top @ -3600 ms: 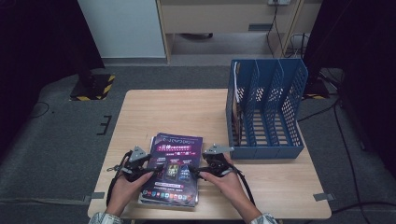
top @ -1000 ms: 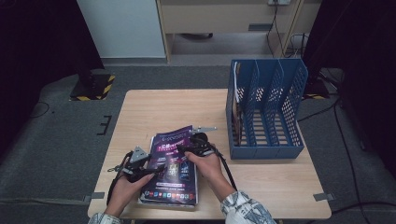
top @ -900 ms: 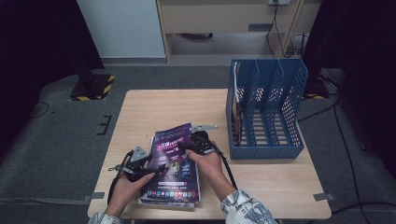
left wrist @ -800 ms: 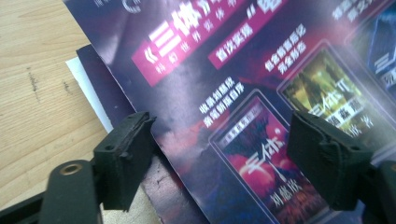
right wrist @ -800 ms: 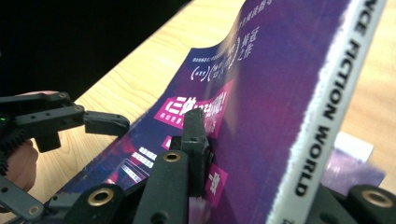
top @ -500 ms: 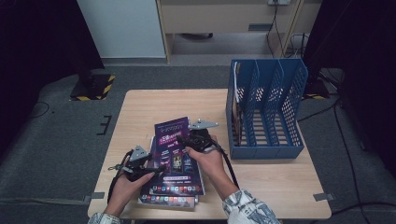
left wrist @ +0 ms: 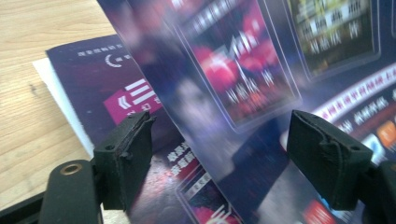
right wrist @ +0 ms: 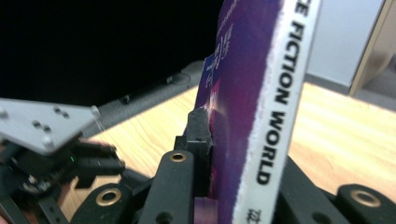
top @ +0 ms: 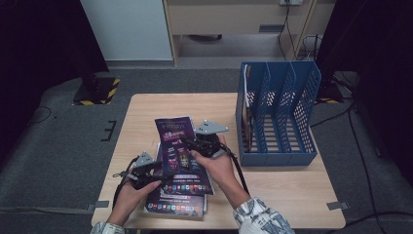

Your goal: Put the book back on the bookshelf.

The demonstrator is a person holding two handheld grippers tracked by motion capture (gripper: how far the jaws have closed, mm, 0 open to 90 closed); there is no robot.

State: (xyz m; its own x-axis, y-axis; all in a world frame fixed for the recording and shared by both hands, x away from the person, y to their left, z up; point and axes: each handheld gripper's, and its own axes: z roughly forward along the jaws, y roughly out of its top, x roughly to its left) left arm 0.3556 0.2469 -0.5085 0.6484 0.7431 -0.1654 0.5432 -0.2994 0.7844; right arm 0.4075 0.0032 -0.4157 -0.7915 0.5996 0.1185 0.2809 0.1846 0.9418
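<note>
My right gripper (top: 189, 143) is shut on the right edge of a purple magazine (top: 176, 145), lifted and tilted above the stack of magazines (top: 175, 204). Its jaws have just been closing with the magazine between them. In the right gripper view the white spine (right wrist: 280, 93) stands upright in the right gripper (right wrist: 233, 140). My left gripper (top: 157, 171) rests at the stack's left side, open. In the left gripper view the left gripper (left wrist: 219, 154) has its jaws wide apart, just eased a little closer, with the raised magazine (left wrist: 261, 56) beyond them and a lower magazine (left wrist: 116, 79) flat beneath.
A blue slotted file rack (top: 285, 114) stands at the right of the wooden table (top: 146, 109), with magazines upright in its leftmost slot (top: 247, 114). Bare table lies behind the stack. A cabinet and dark curtains stand beyond the table.
My right gripper has moved from the stack's right side onto the top magazine's edge and lifted it, tilting it upright. The left hand has stayed put.
</note>
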